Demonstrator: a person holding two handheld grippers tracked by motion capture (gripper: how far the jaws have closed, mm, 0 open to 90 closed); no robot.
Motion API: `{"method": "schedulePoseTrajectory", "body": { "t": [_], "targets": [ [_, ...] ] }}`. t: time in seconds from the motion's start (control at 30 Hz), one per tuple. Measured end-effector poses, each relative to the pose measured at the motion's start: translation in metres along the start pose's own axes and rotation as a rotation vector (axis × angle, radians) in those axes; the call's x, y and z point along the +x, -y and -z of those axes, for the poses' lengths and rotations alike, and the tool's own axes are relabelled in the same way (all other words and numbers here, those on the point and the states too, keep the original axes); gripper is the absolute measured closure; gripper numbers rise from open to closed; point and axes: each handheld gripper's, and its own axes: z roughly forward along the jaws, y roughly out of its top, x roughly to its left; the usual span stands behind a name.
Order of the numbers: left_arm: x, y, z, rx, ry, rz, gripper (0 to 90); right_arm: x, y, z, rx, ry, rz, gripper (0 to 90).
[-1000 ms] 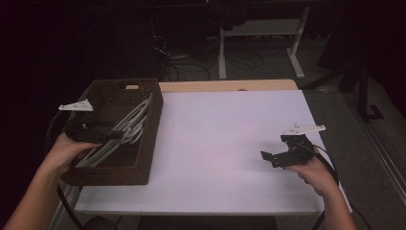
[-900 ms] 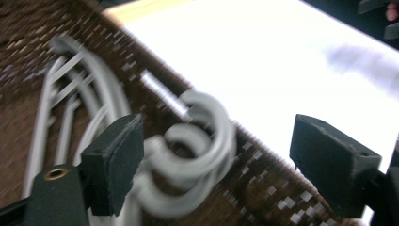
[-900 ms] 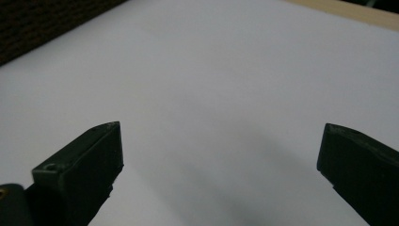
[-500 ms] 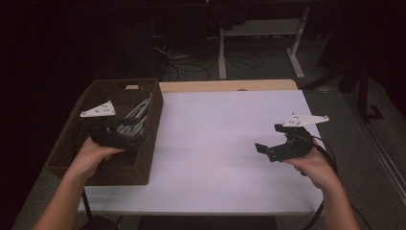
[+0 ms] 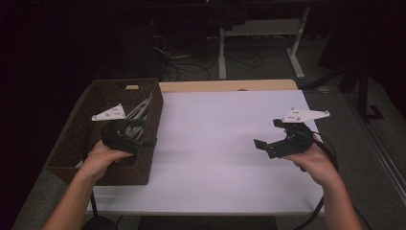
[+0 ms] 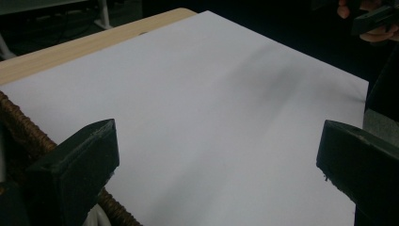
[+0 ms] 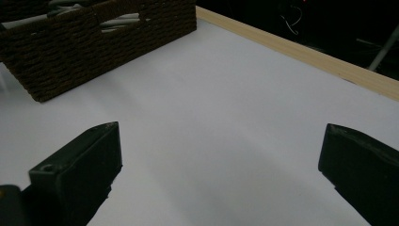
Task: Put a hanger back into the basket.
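The left gripper (image 5: 143, 136) hangs at the near right corner of the dark woven basket (image 5: 81, 139), its jaws having just been opening; they now stand wide apart with nothing between them. Ahead of those jaws lies bare white table (image 5: 210, 143), and the basket's braided rim (image 6: 21, 129) sits just beside the left jaw. Behind the jaws, inside the basket, lie pale rods (image 5: 139, 111), perhaps cables or utensils; the light is too dim to say. The right gripper (image 5: 269, 136) hovers over the table's right side, jaws spread wide and empty, the basket (image 7: 94, 42) well beyond them to the left.
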Motion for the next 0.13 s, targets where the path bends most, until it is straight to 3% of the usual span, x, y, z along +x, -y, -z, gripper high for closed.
{"method": "schedulePoseTrajectory", "body": {
  "t": [0.13],
  "targets": [
    [-0.0072,0.0015,0.0027,-0.057,0.018,-0.006,0.0,0.0004,0.0019,-0.0002,-0.002,0.001,0.000,0.0]
  ]
}}
